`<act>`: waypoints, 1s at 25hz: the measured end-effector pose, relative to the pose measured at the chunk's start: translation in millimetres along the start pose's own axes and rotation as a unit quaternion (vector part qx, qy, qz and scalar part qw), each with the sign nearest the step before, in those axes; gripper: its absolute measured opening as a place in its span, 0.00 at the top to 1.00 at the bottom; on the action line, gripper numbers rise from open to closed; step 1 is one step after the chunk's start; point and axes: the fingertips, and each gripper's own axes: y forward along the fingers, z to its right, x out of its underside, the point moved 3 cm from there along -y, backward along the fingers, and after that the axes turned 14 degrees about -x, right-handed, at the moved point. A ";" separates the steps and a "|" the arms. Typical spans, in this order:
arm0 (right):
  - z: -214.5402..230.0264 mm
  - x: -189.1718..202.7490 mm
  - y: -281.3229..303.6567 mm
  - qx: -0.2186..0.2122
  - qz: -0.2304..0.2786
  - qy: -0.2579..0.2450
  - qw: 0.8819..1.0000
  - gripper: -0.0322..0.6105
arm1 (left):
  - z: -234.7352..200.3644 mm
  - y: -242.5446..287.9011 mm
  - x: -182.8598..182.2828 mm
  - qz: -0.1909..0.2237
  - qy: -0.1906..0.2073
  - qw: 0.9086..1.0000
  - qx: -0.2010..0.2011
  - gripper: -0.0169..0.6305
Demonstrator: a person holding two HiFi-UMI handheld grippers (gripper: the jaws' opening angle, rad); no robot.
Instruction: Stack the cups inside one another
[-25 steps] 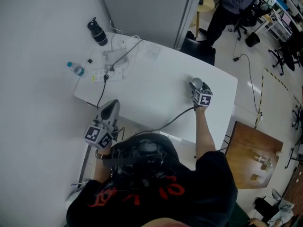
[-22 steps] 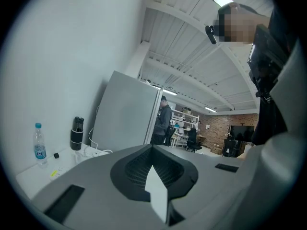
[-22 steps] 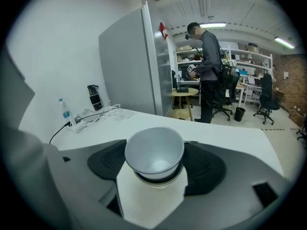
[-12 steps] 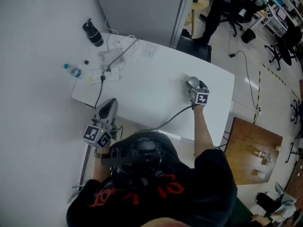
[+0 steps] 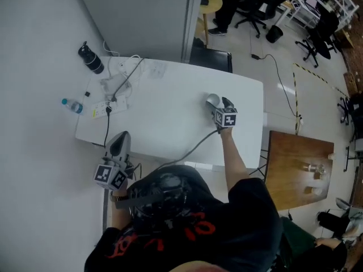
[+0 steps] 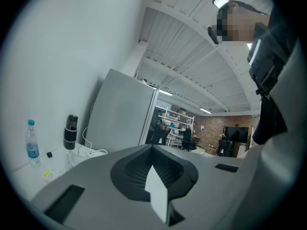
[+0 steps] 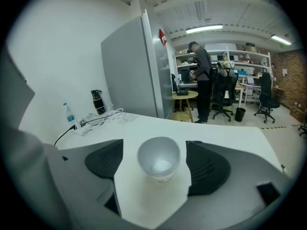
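A stack of white cups [image 7: 159, 163] stands upright on the white table [image 5: 164, 123], nested one in another. My right gripper [image 7: 154, 165] has one jaw on each side of the stack, and its pads stand clear of the cup wall. Its jaws have just been opening with the stack between them. In the head view the cups [image 5: 212, 100] show just beyond the right gripper [image 5: 218, 102], towards the table's right side. My left gripper [image 5: 119, 139] hangs at the table's near left edge, shut and holding nothing, and in its own view the left gripper [image 6: 153, 174] points level across the table.
A water bottle [image 5: 72, 105], a black flask [image 5: 91, 58] and a power strip with cables [image 5: 108, 103] sit at the table's far left. A dark chair [image 5: 211, 58] stands behind the table and a wooden table [image 5: 295, 169] to its right. A person [image 7: 201, 80] stands far back.
The head view has swung, so the table now lies further left in the picture. Both grippers keep their places against the table, and the cups stay at the right gripper.
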 end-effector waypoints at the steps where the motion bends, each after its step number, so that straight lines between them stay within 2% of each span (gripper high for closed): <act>1: -2.2 -1.2 -3.7 0.001 0.005 -0.003 1.000 0.33 | 1.2 1.7 1.6 0.000 0.000 1.000 0.005 0.96; 4: -11.2 -7.9 -19.4 0.003 0.026 -0.007 1.000 0.39 | 8.0 8.8 3.9 -0.003 0.000 1.000 0.023 0.96; 5: -17.6 -12.1 -24.2 0.000 0.035 -0.010 0.999 0.44 | 10.5 10.6 2.7 -0.002 0.000 1.000 0.028 0.96; 10: -47.8 -38.8 -53.8 -0.008 0.078 -0.037 0.996 0.58 | 25.5 21.0 -0.8 -0.003 0.004 0.998 0.057 0.96; 14: -68.5 -57.8 -74.7 -0.013 0.119 -0.043 0.992 0.77 | 33.1 28.0 -3.1 -0.007 0.008 0.997 0.078 0.96; 16: -82.0 -68.6 -85.5 -0.020 0.140 -0.044 0.989 0.94 | 31.5 30.1 -4.3 -0.003 0.007 0.997 0.082 0.96; 25: -151.8 -123.6 -130.5 -0.079 0.196 -0.124 0.970 0.94 | 37.9 42.8 -10.6 0.004 0.011 0.995 0.100 0.96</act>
